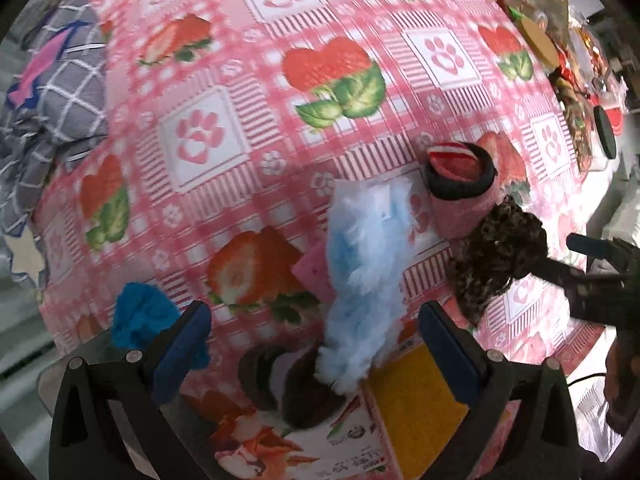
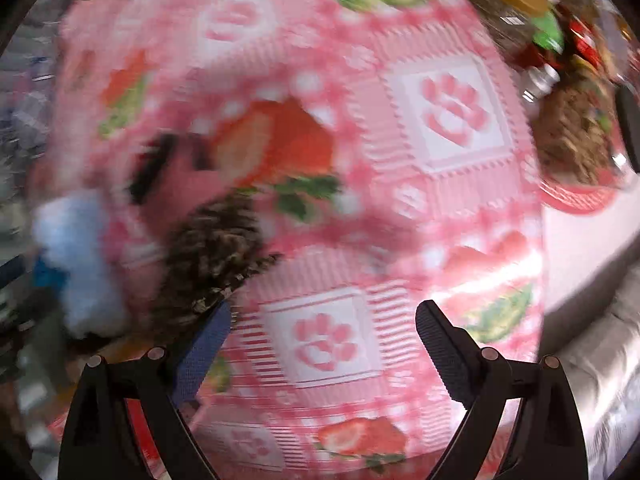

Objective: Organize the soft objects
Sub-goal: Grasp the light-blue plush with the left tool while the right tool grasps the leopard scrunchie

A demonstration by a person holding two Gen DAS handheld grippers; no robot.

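- Lying across the pink strawberry-and-paw tablecloth point(image 1: 224, 80) is a cluster of soft things: a fluffy light-blue piece point(image 1: 360, 264), a rolled pink sock with a black cuff point(image 1: 460, 184), a mottled brown fuzzy piece point(image 1: 496, 256) and a bright blue fuzzy lump point(image 1: 140, 316).
- At the bottom of the left view sits a printed box point(image 1: 352, 440); whether it is open I cannot tell. A yellow sponge point(image 1: 416, 400) and a dark brown-and-white roll point(image 1: 288, 384) rest on or in it, and the light-blue piece's lower end overlaps them.
- The left gripper point(image 1: 316, 344) stands wide, nothing pinched; the light-blue piece lies between its fingers, apart from both pads, and the blue lump is just outside its left-hand finger.
- The right gripper point(image 2: 324, 340) is spread wide over bare cloth, holding nothing; in its blurred view the mottled brown piece point(image 2: 208, 256) lies just beyond its left-hand finger, with the light-blue piece point(image 2: 80, 264) further left.
- A grey checked cloth point(image 1: 52, 112) is heaped at the table's left edge.
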